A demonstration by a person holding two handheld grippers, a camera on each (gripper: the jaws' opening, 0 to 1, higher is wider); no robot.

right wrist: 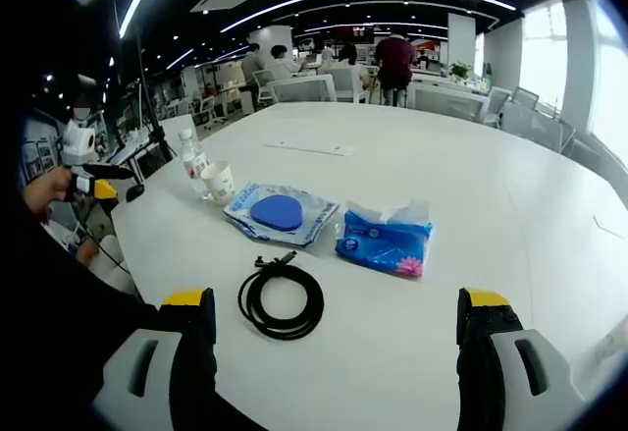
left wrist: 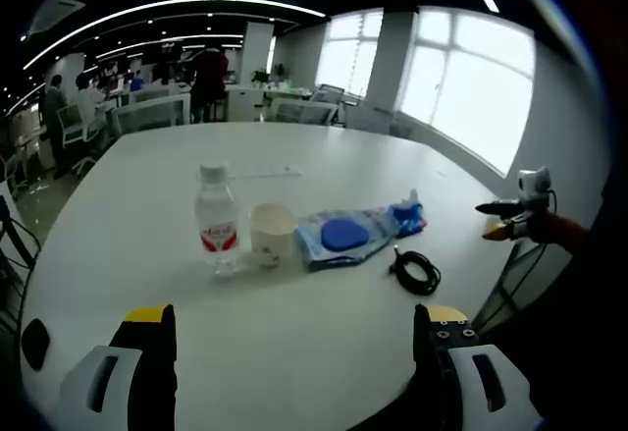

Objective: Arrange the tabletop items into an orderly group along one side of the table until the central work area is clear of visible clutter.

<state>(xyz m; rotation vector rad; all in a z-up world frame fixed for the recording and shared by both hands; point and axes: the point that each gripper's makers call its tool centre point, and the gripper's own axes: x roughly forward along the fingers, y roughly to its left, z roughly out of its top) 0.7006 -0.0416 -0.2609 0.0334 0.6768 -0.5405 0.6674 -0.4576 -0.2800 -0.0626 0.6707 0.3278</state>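
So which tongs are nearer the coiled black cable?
Right tongs: the coiled black cable lies just ahead between them. Left tongs sit farther back, facing the bottle.

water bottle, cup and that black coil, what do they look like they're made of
Water bottle: clear, glossy plastic by the look, see-through body, white cap, red label. Cup: probably paper, matte cream wall with small prints. Black coil: a cable, likely rubber or plastic sheathed, dull black, looped loosely.
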